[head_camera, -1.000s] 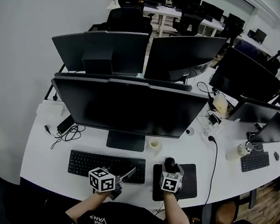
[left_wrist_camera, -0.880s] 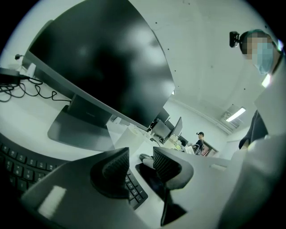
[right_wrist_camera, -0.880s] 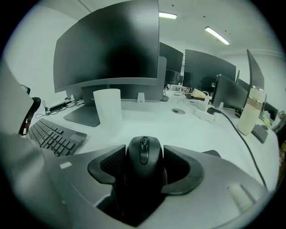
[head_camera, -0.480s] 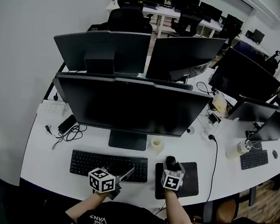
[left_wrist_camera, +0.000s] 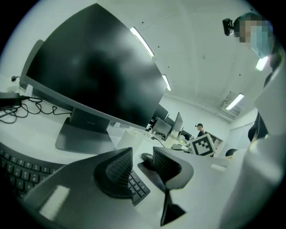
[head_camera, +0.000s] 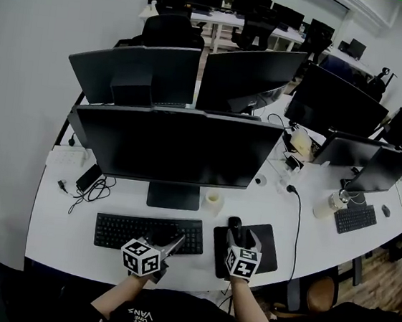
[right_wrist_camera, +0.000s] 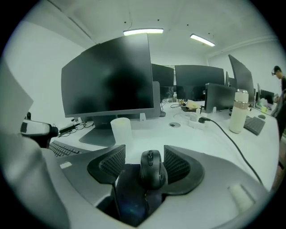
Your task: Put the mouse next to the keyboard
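Observation:
A black mouse (head_camera: 235, 224) lies on the left part of a black mouse pad (head_camera: 267, 247), to the right of the black keyboard (head_camera: 142, 233). My right gripper (head_camera: 235, 231) is open, with one jaw on each side of the mouse (right_wrist_camera: 152, 167). The right jaw lies against it and the left jaw stands a little apart. My left gripper (head_camera: 176, 242) hovers over the keyboard's right end, slightly open with nothing in it. In the left gripper view, my left gripper (left_wrist_camera: 143, 163) frames the keyboard's corner (left_wrist_camera: 138, 188).
A large monitor (head_camera: 174, 146) stands behind the keyboard, with a pale cup (head_camera: 212, 201) by its foot. A black cable (head_camera: 297, 225) runs along the right of the pad. A white bottle (head_camera: 323, 205) and a second keyboard (head_camera: 355, 218) sit farther right. The desk's front edge (head_camera: 102, 272) is just under the grippers.
The head view has shifted slightly. Both grippers keep the same places relative to the keyboard, the pad and the mouse.

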Available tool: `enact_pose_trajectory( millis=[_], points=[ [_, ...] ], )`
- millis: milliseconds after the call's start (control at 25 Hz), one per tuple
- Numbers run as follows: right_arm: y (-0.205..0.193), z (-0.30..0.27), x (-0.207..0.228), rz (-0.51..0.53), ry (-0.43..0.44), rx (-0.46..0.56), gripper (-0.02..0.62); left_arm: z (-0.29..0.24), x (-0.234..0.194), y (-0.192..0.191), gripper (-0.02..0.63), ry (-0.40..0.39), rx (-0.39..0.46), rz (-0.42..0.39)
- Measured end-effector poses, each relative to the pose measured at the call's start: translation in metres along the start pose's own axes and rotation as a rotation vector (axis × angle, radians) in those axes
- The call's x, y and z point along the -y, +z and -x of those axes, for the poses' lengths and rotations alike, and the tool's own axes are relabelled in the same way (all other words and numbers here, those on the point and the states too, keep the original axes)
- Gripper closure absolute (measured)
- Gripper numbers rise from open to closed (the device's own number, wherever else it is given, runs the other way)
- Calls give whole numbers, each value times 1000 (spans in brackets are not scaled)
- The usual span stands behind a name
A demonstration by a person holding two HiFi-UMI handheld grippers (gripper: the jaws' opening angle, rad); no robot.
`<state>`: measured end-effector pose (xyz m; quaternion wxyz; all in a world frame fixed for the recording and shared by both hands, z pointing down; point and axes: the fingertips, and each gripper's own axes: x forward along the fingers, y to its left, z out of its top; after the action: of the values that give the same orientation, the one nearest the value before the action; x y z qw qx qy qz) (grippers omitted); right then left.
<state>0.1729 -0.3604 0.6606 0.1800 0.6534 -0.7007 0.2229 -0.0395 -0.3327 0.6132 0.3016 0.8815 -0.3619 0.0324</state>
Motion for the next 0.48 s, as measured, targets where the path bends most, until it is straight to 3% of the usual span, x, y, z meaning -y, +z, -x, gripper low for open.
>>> enact_pose_trajectory(
  millis=[160,320,480],
  points=[
    [8,29,-7,10,26,36,358,2,15,-1,468,2,0,-26],
    [12,60,-11,-8,47,96,469,3,31,-3,474,15,14,-62],
    [15,84,-11,10,75,142,568,4,46,-5,531,29,36,-93]
  ],
)
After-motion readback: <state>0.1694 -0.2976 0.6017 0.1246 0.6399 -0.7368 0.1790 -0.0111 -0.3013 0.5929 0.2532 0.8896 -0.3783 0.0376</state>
